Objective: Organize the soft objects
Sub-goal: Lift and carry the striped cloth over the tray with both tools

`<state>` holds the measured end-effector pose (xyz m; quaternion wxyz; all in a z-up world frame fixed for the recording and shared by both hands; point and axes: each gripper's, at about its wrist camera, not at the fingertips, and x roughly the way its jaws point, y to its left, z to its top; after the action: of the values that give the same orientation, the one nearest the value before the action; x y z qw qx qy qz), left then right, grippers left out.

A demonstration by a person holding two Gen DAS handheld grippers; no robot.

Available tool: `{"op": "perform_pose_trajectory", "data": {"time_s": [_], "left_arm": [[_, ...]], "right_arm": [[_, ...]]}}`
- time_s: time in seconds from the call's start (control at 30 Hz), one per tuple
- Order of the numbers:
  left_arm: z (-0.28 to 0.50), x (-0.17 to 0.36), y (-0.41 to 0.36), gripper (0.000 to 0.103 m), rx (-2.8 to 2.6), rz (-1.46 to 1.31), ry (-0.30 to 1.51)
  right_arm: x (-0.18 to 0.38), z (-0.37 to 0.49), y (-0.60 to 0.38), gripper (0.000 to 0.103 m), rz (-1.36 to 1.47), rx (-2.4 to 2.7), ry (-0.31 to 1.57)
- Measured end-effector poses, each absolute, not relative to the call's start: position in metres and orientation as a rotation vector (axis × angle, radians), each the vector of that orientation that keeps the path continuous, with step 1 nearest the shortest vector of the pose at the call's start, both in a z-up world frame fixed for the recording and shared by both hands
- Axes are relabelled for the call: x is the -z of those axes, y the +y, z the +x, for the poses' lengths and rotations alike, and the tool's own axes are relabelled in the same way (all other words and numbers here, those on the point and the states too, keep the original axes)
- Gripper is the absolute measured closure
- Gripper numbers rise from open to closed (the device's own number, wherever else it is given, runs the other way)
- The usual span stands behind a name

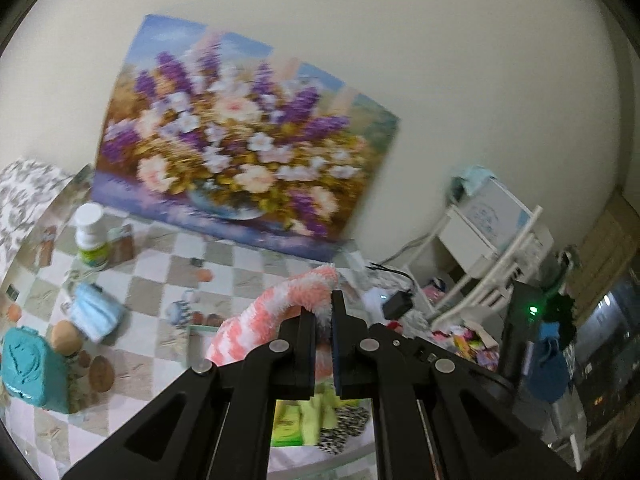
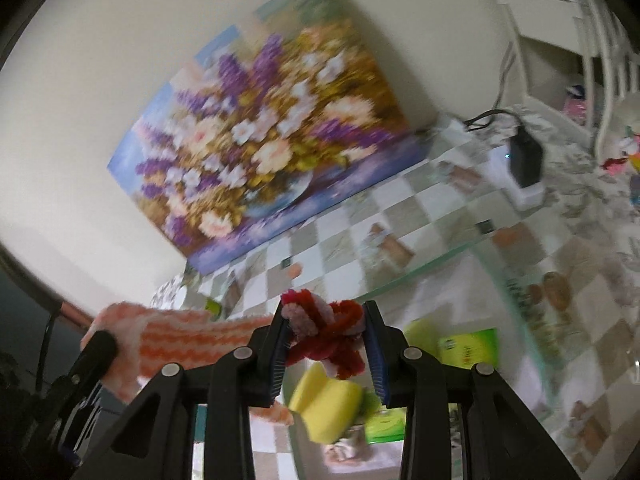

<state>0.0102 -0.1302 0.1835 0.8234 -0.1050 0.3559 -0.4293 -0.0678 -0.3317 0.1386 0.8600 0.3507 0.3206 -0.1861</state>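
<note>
1. The left gripper (image 1: 322, 312) had its jaws pressed together on a fuzzy pink-and-white striped sock (image 1: 276, 312), which arched up and away toward 10 o'clock of the jaws, lifted clear of the surface (image 1: 240, 280).
2. The right gripper (image 2: 326, 334) had its jaws partly spread and pinching a red-and-pink chenille bundle (image 2: 326, 334), which filled the gap between the blue pads.
3. In the right wrist view the same striped sock (image 2: 188, 334) stretched toward 9 o'clock of the right jaws, its far end at the left gripper's black finger (image 2: 96, 346).
4. Below the right jaws, at 6 o'clock, lay a yellow sponge (image 2: 328, 408) and a green box (image 2: 470, 346).
5. On the checked surface, at 9 o'clock in the left wrist view, stood a white bottle (image 1: 91, 236), a folded blue face mask (image 1: 96, 312) and a teal case (image 1: 34, 368).
6. A floral painting (image 1: 240, 140) leaned against the wall at 12 o'clock.
</note>
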Motion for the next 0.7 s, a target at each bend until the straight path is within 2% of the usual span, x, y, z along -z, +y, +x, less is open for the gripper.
{"op": "perform_pose_trajectory", "data": {"time_s": [0.4, 0.7], "left_arm": [[-0.037, -0.191, -0.174, 0.097, 1.116, -0.176, 0.754], [-0.041, -0.166, -0.195, 0.097, 1.096, -0.11, 0.833]], "right_arm": [[-0.138, -0.113, -0.374, 0.066, 0.783, 0.493, 0.635], [-0.127, -0.12, -0.386, 0.066, 0.809, 0.521, 0.662]]}}
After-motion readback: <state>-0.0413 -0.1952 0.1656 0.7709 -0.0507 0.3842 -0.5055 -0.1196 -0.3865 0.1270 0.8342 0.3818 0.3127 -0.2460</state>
